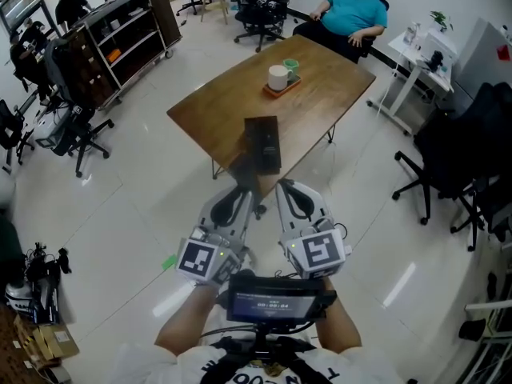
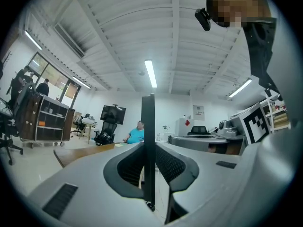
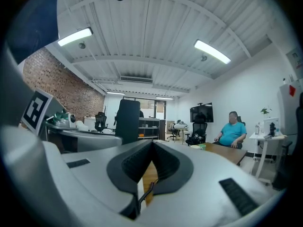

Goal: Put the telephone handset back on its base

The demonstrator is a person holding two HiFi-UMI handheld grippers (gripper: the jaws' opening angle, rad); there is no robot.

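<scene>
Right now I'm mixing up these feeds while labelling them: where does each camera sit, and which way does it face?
Head view: on the person's head, looking steeply down at the table and telephone base; both forearms, left gripper and right gripper show.
Left gripper view: on that gripper, facing across the room; its jaws clamp the black handset.
Right gripper view: on that gripper, facing likewise; its jaws are shut.
Shared: all three show the seated person in teal.

Glossy white floor (image 1: 120,214), wooden table (image 1: 232,94), black chairs (image 1: 264,10), shelving (image 1: 128,30)
</scene>
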